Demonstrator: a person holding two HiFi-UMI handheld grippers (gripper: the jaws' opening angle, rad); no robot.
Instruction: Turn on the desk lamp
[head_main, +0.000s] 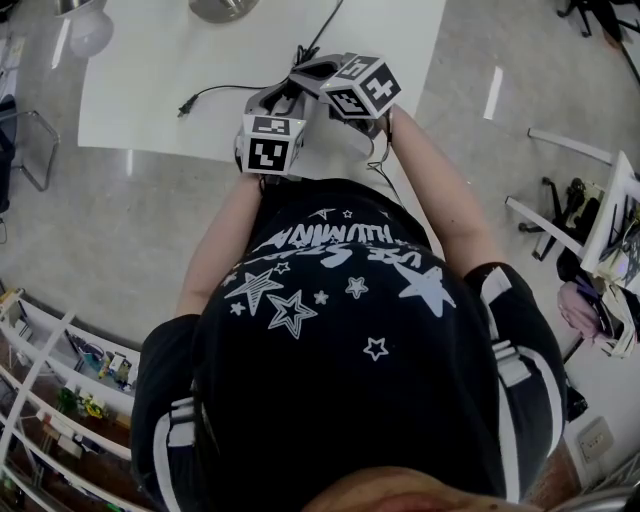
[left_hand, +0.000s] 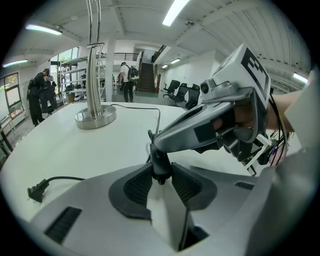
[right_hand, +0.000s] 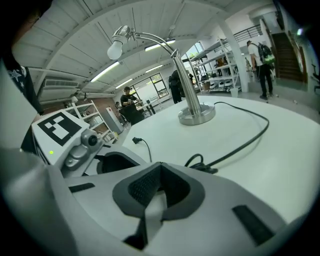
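Note:
A chrome gooseneck desk lamp (right_hand: 196, 114) with a white bulb (right_hand: 116, 49) stands at the far side of the white table (head_main: 140, 70); its base (left_hand: 95, 116) also shows in the left gripper view. Its black cord (right_hand: 245, 137) runs across the table to a loose plug (left_hand: 36, 191). My left gripper (left_hand: 161, 172) is shut on a black inline switch (left_hand: 159, 162) on that cord, near the table's front edge. My right gripper (right_hand: 159, 170) is shut, and its tip (left_hand: 156, 146) rests right over the switch.
The plug (head_main: 183, 108) lies unplugged on the table's left part. Several people (left_hand: 40, 95) stand beyond the table, with shelving (right_hand: 215, 65) and office chairs (left_hand: 182, 92) behind. Shelves (head_main: 60, 390) stand beside the person holding the grippers.

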